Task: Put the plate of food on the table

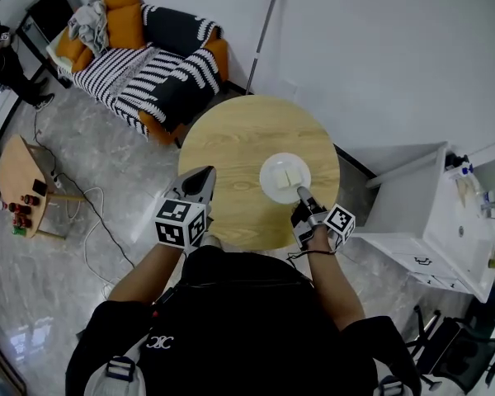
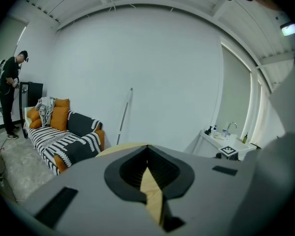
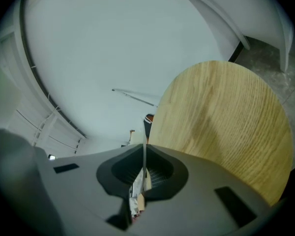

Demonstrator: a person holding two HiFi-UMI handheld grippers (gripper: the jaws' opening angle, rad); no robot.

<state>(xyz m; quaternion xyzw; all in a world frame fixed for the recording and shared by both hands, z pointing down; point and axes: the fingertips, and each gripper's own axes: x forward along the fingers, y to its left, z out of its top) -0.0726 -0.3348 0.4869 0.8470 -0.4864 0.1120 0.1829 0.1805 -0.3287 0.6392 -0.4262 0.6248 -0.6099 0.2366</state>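
Observation:
A white plate with pale squares of food lies on the round wooden table, right of its middle. My right gripper is shut on the plate's near rim. In the right gripper view that rim shows as a thin white edge clamped between the jaws of the right gripper, with the table beyond. My left gripper hovers over the table's near left edge, shut and holding nothing. In the left gripper view, only a sliver of wood shows through the left gripper.
A striped sofa with orange cushions stands beyond the table. A white cabinet with a sink is at the right. At the left is a small wooden side table with small items and a floor cable. A person stands far left.

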